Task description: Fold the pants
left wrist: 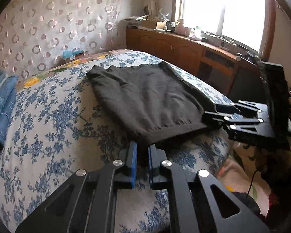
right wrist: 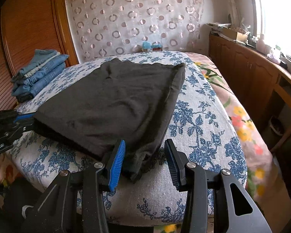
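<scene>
Dark grey pants (left wrist: 145,99) lie folded flat on the blue-flowered bed cover (left wrist: 54,128). My left gripper (left wrist: 142,151) is shut on the near left corner of the pants' hem. My right gripper (right wrist: 144,151) is open, its blue pads on either side of the near right corner of the pants (right wrist: 114,104), which lies loose between them. The right gripper also shows in the left wrist view (left wrist: 219,114) at the pants' right corner. The left gripper shows in the right wrist view (right wrist: 23,119) at the left corner.
A stack of folded blue jeans (right wrist: 38,71) sits at the bed's far left, also in the left wrist view (left wrist: 2,104). A wooden cabinet (left wrist: 184,52) with clutter runs under the window on the right. A patterned curtain (right wrist: 137,19) hangs behind the bed.
</scene>
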Available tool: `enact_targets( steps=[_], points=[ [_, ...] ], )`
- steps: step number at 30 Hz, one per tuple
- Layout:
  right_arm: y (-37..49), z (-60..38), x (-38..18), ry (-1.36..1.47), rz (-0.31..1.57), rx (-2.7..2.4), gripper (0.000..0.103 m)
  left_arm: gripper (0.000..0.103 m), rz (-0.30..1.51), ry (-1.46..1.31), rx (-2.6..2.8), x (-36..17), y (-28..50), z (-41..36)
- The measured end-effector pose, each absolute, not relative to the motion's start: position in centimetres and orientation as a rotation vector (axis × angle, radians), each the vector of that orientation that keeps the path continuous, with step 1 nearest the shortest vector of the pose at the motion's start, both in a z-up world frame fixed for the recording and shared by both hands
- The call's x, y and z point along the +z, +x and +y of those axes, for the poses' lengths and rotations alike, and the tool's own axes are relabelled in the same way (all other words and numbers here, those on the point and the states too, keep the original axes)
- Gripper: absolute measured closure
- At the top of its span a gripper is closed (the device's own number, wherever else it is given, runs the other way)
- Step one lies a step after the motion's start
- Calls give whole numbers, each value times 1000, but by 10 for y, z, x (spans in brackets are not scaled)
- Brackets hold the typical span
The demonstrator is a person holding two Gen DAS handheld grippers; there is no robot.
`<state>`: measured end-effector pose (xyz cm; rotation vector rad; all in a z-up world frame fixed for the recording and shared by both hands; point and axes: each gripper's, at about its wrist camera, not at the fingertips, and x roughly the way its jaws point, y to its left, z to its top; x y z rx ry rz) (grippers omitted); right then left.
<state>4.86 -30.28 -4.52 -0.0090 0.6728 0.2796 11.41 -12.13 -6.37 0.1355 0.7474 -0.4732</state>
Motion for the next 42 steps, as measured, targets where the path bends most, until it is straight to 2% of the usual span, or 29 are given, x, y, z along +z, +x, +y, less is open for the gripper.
enact_targets(
  steps=[5, 8, 10, 13, 16, 20, 28, 30, 38, 40, 41, 42],
  points=[
    [50, -304, -44, 2, 676, 283, 59, 92, 787, 156, -456, -73, 114, -122],
    [51, -306, -44, 13, 682, 289, 59, 83, 794, 138, -446, -70, 115, -117],
    [50, -310, -43, 31, 686, 297, 59, 69, 778, 121, -443, -64, 110, -113],
    [46, -313, -42, 48, 686, 309, 59, 60, 743, 79, -456, -52, 102, -104],
    [41, -312, -39, 51, 678, 315, 59, 56, 719, 59, -456, -44, 102, -101],
    [38, -309, -41, 48, 687, 316, 59, 55, 711, 51, -435, -42, 117, -102],
    [40, -307, -44, 62, 699, 300, 59, 55, 821, 35, -383, -74, 142, -103],
    [40, -307, -44, 85, 697, 319, 69, 55, 828, 33, -386, -77, 141, -104],
    [46, -297, -47, 86, 701, 314, 74, 55, 834, 30, -397, -89, 143, -104],
    [47, -295, -47, 84, 697, 317, 81, 55, 827, 34, -401, -89, 141, -104],
    [47, -295, -47, 94, 692, 328, 89, 55, 824, 34, -401, -89, 141, -104],
    [45, -296, -48, 104, 685, 334, 91, 55, 821, 35, -400, -88, 141, -104]
  ],
)
